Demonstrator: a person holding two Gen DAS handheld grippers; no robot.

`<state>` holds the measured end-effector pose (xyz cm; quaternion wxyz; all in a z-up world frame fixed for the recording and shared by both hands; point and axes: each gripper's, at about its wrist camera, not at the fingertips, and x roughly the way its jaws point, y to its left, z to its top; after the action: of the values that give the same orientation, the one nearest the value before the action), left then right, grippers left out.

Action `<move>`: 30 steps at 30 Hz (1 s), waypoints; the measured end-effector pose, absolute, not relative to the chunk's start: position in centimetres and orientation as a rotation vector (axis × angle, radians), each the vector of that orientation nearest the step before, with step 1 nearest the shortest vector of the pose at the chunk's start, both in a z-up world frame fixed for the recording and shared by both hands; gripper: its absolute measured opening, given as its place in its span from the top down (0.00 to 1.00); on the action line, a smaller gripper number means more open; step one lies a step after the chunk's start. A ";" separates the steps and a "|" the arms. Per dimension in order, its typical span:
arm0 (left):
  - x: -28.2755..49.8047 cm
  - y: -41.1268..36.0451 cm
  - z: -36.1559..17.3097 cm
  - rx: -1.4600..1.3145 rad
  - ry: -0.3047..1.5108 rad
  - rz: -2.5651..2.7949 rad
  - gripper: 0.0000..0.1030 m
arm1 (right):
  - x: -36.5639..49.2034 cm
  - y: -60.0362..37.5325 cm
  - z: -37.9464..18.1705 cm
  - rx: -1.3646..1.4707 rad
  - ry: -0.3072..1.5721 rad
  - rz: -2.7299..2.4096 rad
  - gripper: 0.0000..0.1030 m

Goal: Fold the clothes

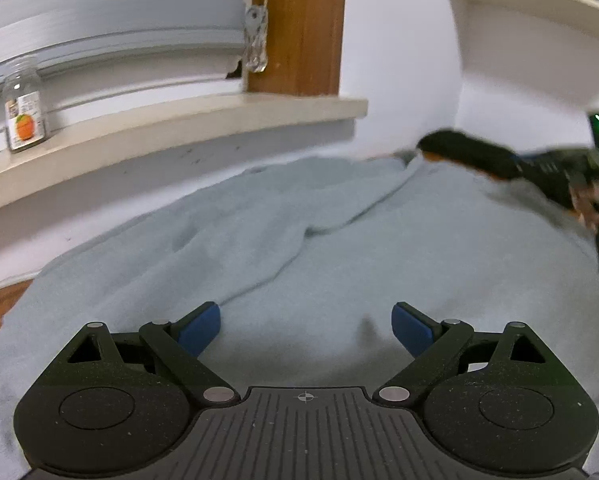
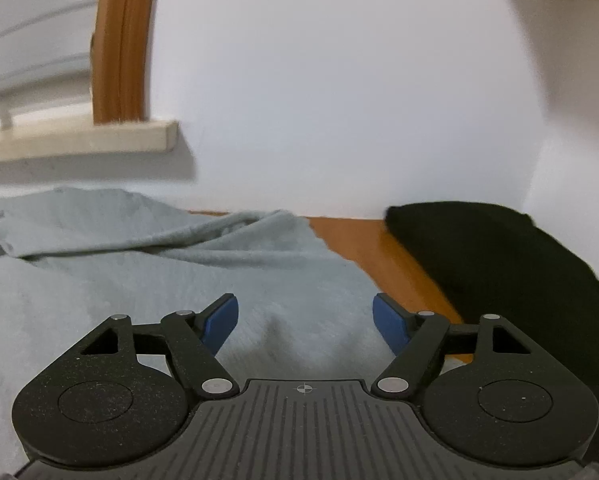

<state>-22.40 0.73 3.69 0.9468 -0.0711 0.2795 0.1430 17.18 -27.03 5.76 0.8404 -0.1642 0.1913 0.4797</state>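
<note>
Pale blue-grey garment [image 1: 339, 240] lies spread and creased over the wooden worktop [image 2: 379, 256] below a window sill [image 1: 171, 128] that carries a small jar [image 1: 22, 106]. Left tool [image 1: 306, 330] and right tool [image 2: 305, 322] both hover over the cloth, blue pads [image 2: 221, 322] spread and gripping nothing. A folded black garment [image 2: 499, 264] sits just beside the pale one, on its right

Soft, even indoor light; fisheye bends the edges, and motion blur smears both views.
</note>
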 end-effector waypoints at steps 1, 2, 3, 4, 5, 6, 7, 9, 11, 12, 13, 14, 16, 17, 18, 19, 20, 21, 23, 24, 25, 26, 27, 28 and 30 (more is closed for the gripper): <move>-21.9 0.7 3.9 -0.151 0.559 0.282 0.09 | 17.2 -28.4 6.1 -0.335 0.406 1.014 0.54; -21.2 0.6 4.1 -0.148 0.550 0.273 0.09 | 17.3 -30.0 6.1 -0.322 0.421 1.014 0.59; -20.3 0.4 4.1 -0.141 0.551 0.261 0.09 | 17.3 -31.8 6.0 -0.304 0.437 1.014 0.60; -19.4 0.2 4.1 -0.134 0.553 0.250 0.09 | 17.3 -33.6 5.9 -0.288 0.451 1.011 0.60; -18.6 -0.2 3.9 -0.114 0.557 0.241 0.09 | 17.4 -35.3 5.6 -0.284 0.458 0.999 0.60; -17.7 -0.7 3.7 -0.094 0.561 0.231 0.09 | 17.4 -36.9 5.3 -0.281 0.466 0.989 0.56; -17.1 -1.1 3.3 -0.080 0.567 0.221 0.09 | 17.4 -38.3 5.0 -0.281 0.480 0.987 0.52; -15.6 -1.7 2.4 -0.073 0.620 0.196 0.09 | 17.6 -40.9 4.0 -0.267 0.516 0.984 0.49; -15.0 -1.6 2.0 -0.078 0.657 0.189 0.09 | 17.6 -42.5 3.2 -0.247 0.537 0.982 0.47; -14.7 -1.5 1.8 -0.080 0.675 0.186 0.09 | 17.5 -43.2 2.9 -0.237 0.545 0.984 0.45; -14.8 -1.5 1.7 -0.083 0.679 0.191 0.09 | 17.5 -43.6 2.6 -0.226 0.553 0.990 0.45; -14.8 -1.4 1.6 -0.088 0.684 0.195 0.09 | 17.4 -43.9 2.3 -0.217 0.563 1.000 0.45; -14.8 -1.2 1.5 -0.092 0.690 0.201 0.09 | 17.3 -44.1 1.8 -0.209 0.575 1.011 0.45; -14.8 -1.2 1.5 -0.091 0.691 0.202 0.09 | 17.2 -44.2 1.6 -0.204 0.579 1.017 0.46; -14.9 -1.2 1.5 -0.091 0.692 0.203 0.09 | 17.2 -44.2 1.3 -0.200 0.580 1.023 0.49; -14.9 -1.2 1.5 -0.090 0.693 0.205 0.09 | 17.0 -44.3 1.2 -0.193 0.575 1.034 0.60; -14.9 -1.2 1.5 -0.089 0.694 0.206 0.09 | 16.9 -44.2 1.1 -0.185 0.572 1.051 0.74; -14.9 -1.2 1.5 -0.089 0.695 0.207 0.09 | 16.7 -44.2 1.1 -0.173 0.576 1.071 0.97; -14.9 -1.2 1.5 -0.087 0.696 0.209 0.09 | 16.1 -44.0 1.3 -0.153 0.556 1.076 0.97; -14.9 -1.2 1.5 -0.087 0.697 0.211 0.09 | 15.9 -44.0 1.8 -0.126 0.533 1.081 0.97; -14.9 -1.2 1.5 -0.086 0.698 0.212 0.09 | 15.6 -44.0 2.3 -0.098 0.509 1.086 0.97; -14.9 -1.2 1.5 -0.085 0.699 0.213 0.09 | 15.4 -44.0 2.8 -0.073 0.484 1.089 0.97; -14.9 -1.2 1.5 -0.085 0.700 0.214 0.09 | 15.2 -43.7 3.6 -0.059 0.453 1.091 0.98; -14.9 -1.2 1.5 -0.084 0.701 0.215 0.09 | 15.0 -43.1 4.6 -0.053 0.427 1.105 0.98; -15.0 -1.2 1.5 -0.083 0.703 0.218 0.08 | 14.9 -41.4 6.4 -0.054 0.372 1.119 0.98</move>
<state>-14.95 -1.23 1.47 0.9323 -0.0405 0.3434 0.1063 14.88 -41.36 6.41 0.8308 -0.0254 0.1753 0.5276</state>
